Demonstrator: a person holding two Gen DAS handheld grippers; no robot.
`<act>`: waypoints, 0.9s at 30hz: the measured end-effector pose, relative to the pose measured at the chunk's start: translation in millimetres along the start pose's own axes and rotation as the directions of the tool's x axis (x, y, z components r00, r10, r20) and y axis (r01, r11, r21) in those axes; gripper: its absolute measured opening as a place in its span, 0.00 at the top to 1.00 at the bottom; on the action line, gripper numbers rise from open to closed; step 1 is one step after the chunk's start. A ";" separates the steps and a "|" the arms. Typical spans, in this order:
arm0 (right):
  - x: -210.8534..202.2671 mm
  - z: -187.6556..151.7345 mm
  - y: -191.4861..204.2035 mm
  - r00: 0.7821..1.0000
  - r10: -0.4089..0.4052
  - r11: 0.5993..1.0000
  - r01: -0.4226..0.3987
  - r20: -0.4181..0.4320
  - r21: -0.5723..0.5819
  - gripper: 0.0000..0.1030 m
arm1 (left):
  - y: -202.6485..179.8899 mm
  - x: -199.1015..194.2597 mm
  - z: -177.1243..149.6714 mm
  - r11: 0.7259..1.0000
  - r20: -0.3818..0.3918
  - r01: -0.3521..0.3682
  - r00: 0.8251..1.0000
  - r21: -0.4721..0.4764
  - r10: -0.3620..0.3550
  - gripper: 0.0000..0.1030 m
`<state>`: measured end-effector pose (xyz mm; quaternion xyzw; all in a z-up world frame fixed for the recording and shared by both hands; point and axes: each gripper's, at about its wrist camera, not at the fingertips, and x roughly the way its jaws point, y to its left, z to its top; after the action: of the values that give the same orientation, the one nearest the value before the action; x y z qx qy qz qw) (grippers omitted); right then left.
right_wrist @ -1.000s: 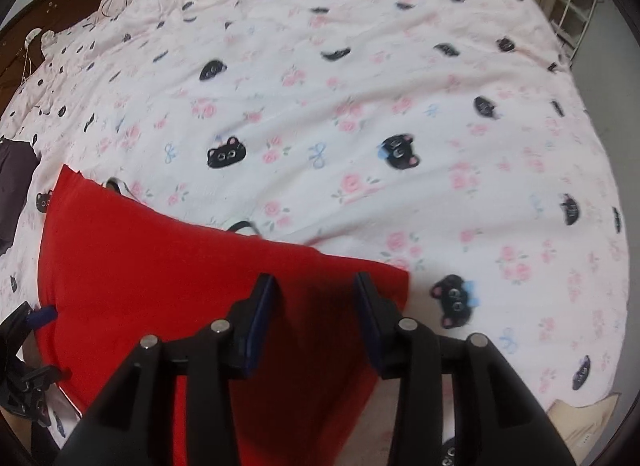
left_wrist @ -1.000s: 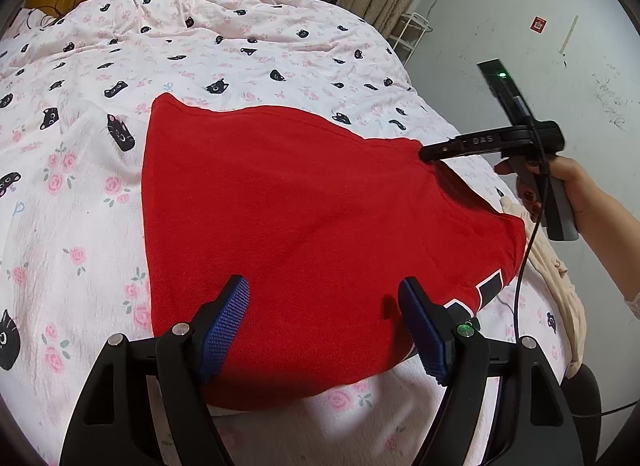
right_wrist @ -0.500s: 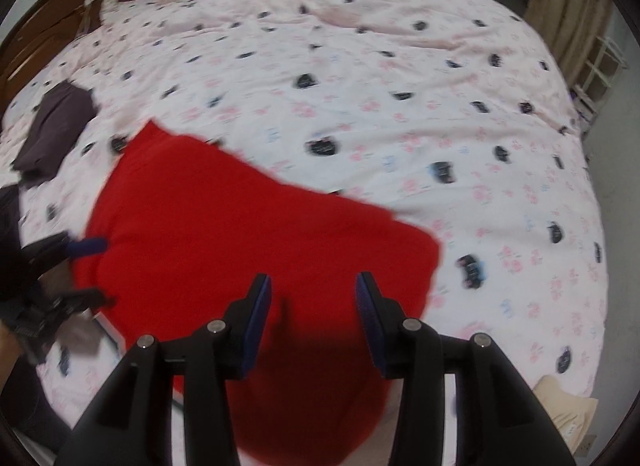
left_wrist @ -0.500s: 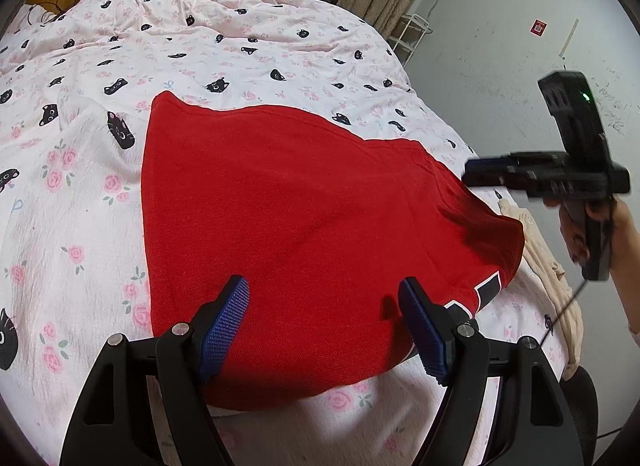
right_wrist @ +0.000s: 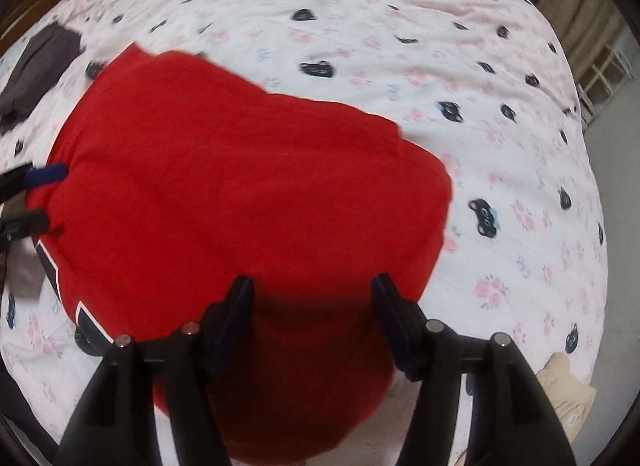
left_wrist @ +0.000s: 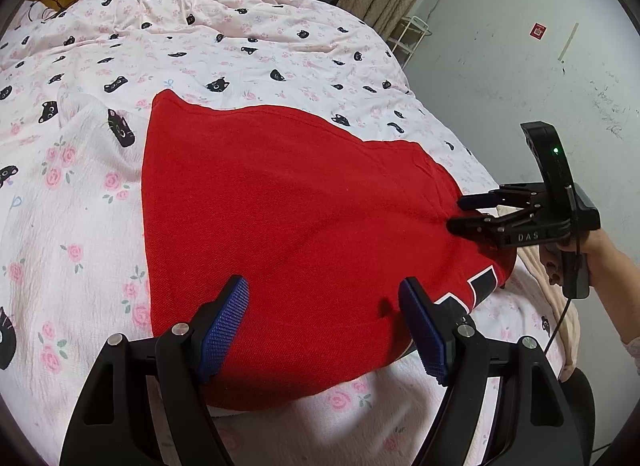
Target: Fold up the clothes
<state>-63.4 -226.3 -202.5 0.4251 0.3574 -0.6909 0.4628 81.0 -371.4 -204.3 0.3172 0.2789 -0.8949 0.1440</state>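
Left wrist view shows the red knitted garment (left_wrist: 288, 234) lying spread on the pink bed cover with black cat faces and roses (left_wrist: 240, 37), already folded at least once, with a black-and-white printed patch at its near right corner. The left gripper (left_wrist: 324, 326) hangs over the near edge with its blue pads apart and nothing between them. The right gripper (left_wrist: 464, 211) is at the right edge of the garment, its two black fingers also apart, gripping no cloth.

Several things could go wrong. If a gripper closes too shallow, it may catch only the top layer, and the fold below would open or slide. The soft quilt under the garment could be pinched together with it. The thick knit may also bunch at the right edge when pulled.

Around it, a dark grey cloth (right_wrist: 36, 65) lies far left on the bed and a beige folded cloth (right_wrist: 564, 390) near right. Both are apart from the red garment, so nothing blocks the next fold.
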 end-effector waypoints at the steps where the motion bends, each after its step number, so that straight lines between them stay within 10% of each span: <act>1: -1.9 -1.0 -5.0 1.000 -0.003 1.000 0.003 0.004 0.019 0.39 | 0.2 -0.2 0.1 1.000 0.000 0.001 1.000 -0.001 -0.001 0.29; 8: -29.1 -20.3 -38.7 0.998 -0.021 0.983 0.010 0.058 0.181 0.39 | 1.8 -2.5 -0.1 1.000 0.010 0.012 1.000 -0.013 -0.012 0.29; 20: -84.3 -124.9 -43.8 0.950 0.198 0.857 -0.287 0.242 0.428 0.38 | 14.4 -71.6 -20.9 0.993 0.124 -0.006 0.992 -0.116 0.020 0.29; 27: -57.9 -151.0 -32.7 0.856 0.361 0.636 -0.516 0.370 0.573 0.36 | 17.1 -64.9 -26.7 0.985 0.122 -0.053 0.990 -0.162 0.073 0.29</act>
<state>-43.3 -62.6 -203.9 0.5541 -0.0760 -0.6791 0.4753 150.6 -364.2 -186.3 0.2555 0.3293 -0.8833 0.2145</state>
